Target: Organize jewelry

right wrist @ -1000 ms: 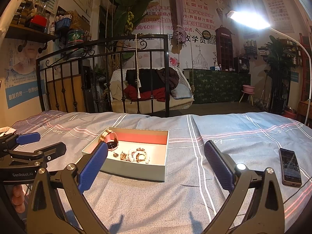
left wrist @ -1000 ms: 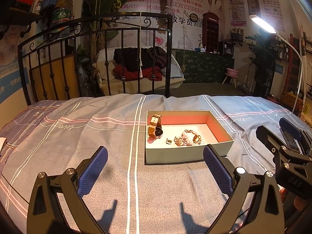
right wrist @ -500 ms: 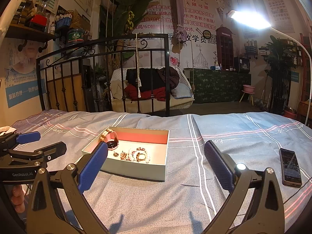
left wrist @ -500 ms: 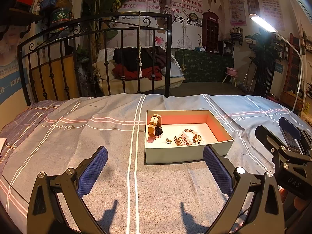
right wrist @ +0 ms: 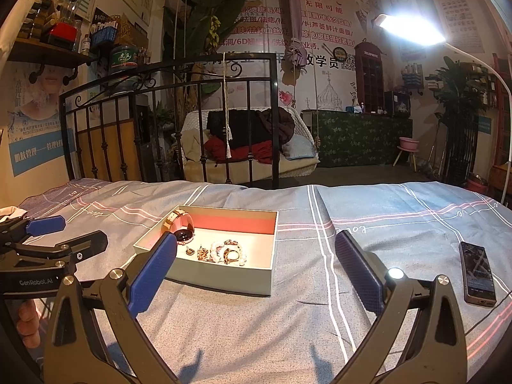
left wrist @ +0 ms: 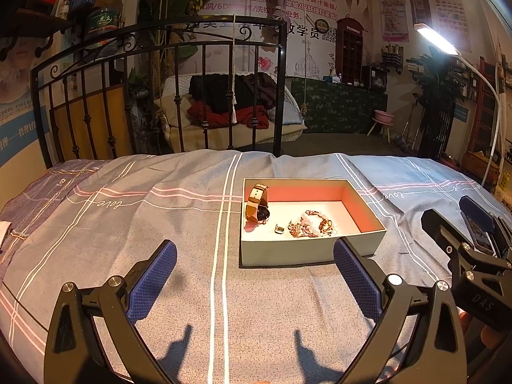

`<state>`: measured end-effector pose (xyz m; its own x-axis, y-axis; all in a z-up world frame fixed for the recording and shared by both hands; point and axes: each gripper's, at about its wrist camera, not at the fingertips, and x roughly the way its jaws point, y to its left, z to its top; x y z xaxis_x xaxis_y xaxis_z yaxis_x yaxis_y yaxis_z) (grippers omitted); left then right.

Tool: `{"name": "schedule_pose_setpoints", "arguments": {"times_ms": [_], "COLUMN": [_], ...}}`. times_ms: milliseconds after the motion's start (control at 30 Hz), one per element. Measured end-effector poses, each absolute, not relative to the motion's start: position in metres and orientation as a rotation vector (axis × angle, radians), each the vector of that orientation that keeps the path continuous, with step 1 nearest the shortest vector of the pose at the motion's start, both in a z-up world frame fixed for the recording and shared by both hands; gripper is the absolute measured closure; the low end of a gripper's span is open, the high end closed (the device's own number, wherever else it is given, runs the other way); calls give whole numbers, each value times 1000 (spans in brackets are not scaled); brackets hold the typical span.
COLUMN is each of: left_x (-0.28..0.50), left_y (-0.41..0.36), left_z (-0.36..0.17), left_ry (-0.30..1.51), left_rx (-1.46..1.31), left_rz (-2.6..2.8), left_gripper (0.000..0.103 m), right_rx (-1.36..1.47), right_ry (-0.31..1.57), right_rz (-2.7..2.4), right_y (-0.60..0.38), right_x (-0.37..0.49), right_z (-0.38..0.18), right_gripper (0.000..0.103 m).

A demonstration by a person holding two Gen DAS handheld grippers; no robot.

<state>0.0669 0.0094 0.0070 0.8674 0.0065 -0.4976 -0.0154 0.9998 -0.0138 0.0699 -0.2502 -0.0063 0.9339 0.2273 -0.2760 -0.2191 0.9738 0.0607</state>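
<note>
Wrist views low, forward — sharing box

Both tools hover level, side by side — the left tool has its blue-padded fingers spread wide, gripping nothing. The right tool matches it — fingers wide apart, nothing between them.

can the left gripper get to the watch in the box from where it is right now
Probably yes. The left gripper is open, holding nothing, and only bare bedspread lies ahead. The watch leans against the open box's left wall, so it must go over the near wall.
</note>
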Motion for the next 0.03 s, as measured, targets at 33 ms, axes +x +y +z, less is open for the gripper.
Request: {"name": "schedule_pose_setpoints", "arguments": {"times_ms": [33], "left_x": [68], "left_y": [9], "left_z": [6], "left_ry": [526], "left_rx": [-19], "left_rz": [9], "left_gripper": [6], "right_rx": [29], "right_ry": [286], "right_rz": [228], "right_y": [-250], "right_x": [69], "right_z": [-6], "right_gripper": [5]}}
